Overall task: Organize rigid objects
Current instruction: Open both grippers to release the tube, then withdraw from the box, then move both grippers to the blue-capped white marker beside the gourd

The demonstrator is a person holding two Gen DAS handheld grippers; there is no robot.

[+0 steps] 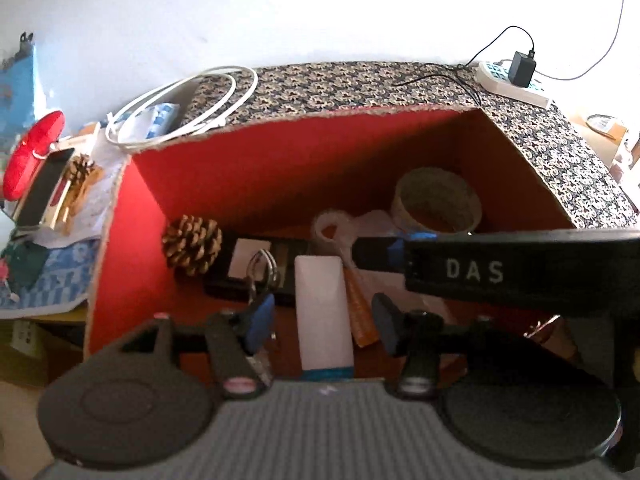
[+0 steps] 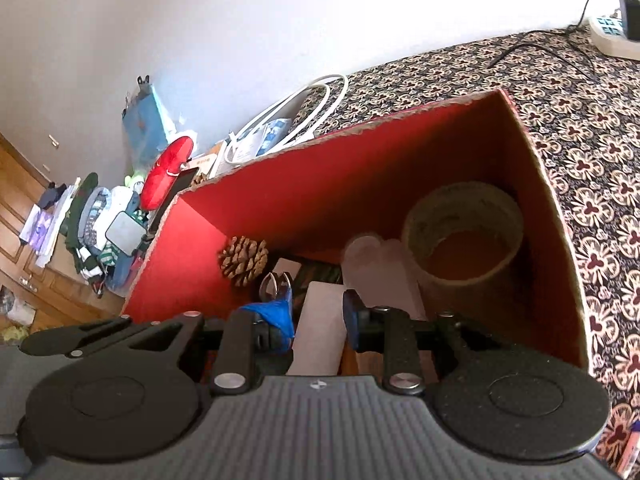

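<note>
Left tongs (image 1: 324, 320) apart, white block (image 1: 323, 312) between

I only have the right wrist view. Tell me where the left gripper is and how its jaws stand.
Observer: The left gripper is open inside the red box, with one finger on either side of the white block and neither touching it.
Operator: Report what lies beside that block.
Observer: An orange strip lies along its right side.
Operator: Now describe the block's near end.
Observer: It has a blue band across it.
</note>
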